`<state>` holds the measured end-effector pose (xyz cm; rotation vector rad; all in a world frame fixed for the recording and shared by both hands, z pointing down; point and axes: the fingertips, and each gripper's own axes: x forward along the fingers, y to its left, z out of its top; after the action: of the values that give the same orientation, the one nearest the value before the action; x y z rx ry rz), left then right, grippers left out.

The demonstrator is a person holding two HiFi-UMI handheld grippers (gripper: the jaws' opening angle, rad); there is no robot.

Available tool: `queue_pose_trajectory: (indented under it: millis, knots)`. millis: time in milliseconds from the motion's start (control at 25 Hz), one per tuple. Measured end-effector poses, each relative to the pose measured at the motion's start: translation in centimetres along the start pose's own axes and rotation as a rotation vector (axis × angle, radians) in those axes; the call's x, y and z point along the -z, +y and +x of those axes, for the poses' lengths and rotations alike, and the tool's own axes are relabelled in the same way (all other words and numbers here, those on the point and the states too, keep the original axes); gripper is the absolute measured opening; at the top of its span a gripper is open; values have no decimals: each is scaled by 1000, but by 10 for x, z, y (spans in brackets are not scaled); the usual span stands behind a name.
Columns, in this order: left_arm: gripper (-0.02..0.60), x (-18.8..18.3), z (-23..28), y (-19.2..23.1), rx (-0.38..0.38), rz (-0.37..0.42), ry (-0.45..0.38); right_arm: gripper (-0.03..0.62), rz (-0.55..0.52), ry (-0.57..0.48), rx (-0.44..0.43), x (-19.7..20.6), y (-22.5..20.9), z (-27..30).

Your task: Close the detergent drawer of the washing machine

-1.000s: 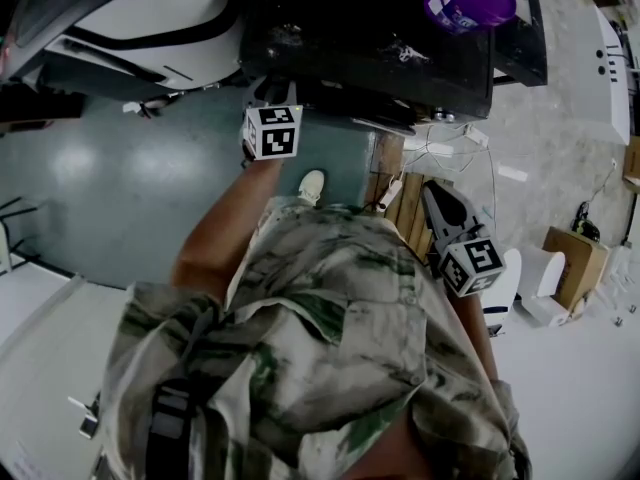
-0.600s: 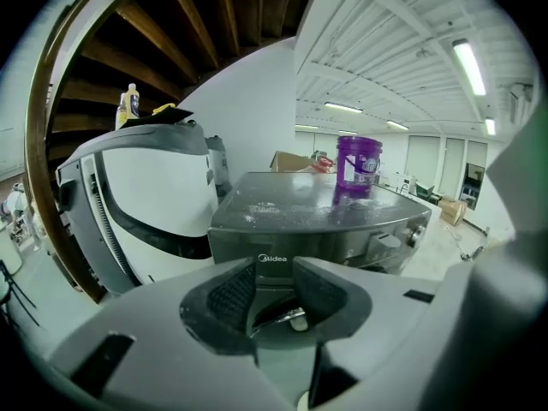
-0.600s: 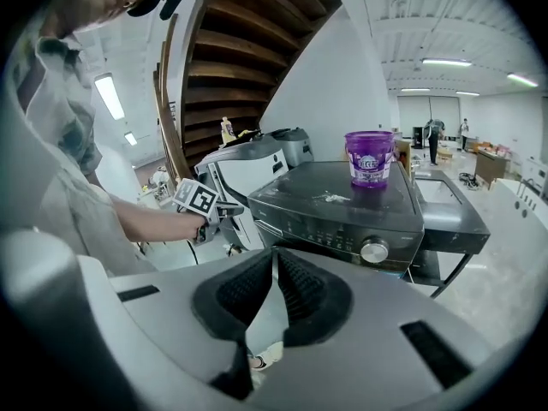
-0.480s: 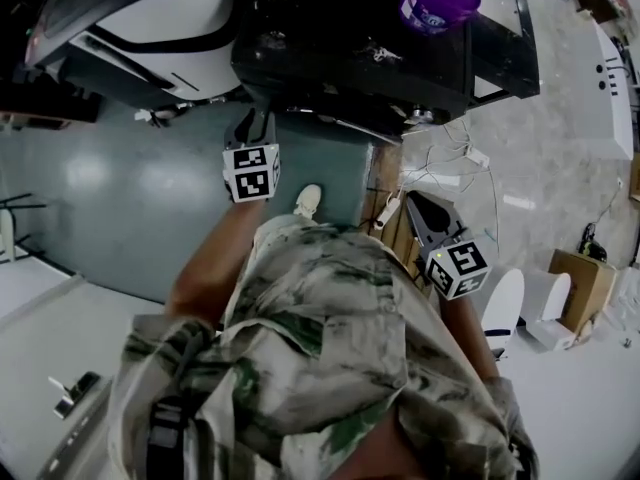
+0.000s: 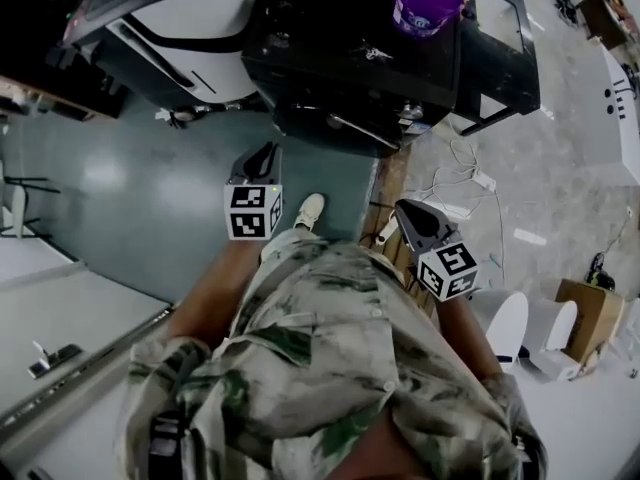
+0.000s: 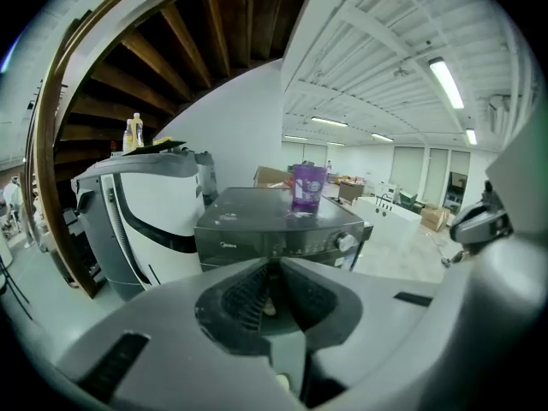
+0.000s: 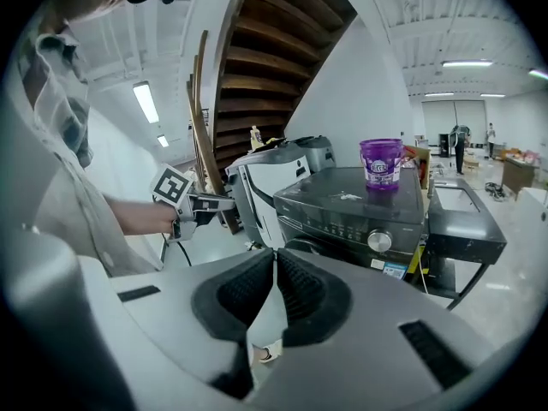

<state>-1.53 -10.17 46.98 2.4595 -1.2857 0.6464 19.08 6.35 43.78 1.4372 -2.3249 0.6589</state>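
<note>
The detergent drawer appears pushed in, flush with the left end of the front panel on a dark washing machine. In the left gripper view we see that machine ahead, a purple tub on its top. The left tool is closing, tips meeting, with nothing between them. In the right gripper view, the right tool has its jaws together and empty. The machine stands beyond, the left tool held out beside it. In the head view, both tools hover over the floor, well apart from the machine's front.
</note>
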Motion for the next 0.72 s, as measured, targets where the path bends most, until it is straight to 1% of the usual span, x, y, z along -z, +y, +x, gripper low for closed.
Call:
queue_pose_trajectory:
  millis: [80,200,280,360,520,720]
  knots:
    - [46,10,-18,-23,52,-19,10,34,-11,-2,-21,10,7,-10]
    - [32,25,-46,-62,158,-47,28,31,-21,-9,-47,22,17,-27]
    - [28,34,-63,-88,230,-45,34,29,-25,-14,-62,28,24,-38]
    - [25,45,-77,-109,285,-35,44,26,-31,-19,-77,34,31,-46]
    - [24,63,-100,-136,350,-53,76,23,-46,-25,-101,45,45,-58]
    - [24,70,-122,-161,402,-49,80,21,-56,-37,-118,52,58,-73]
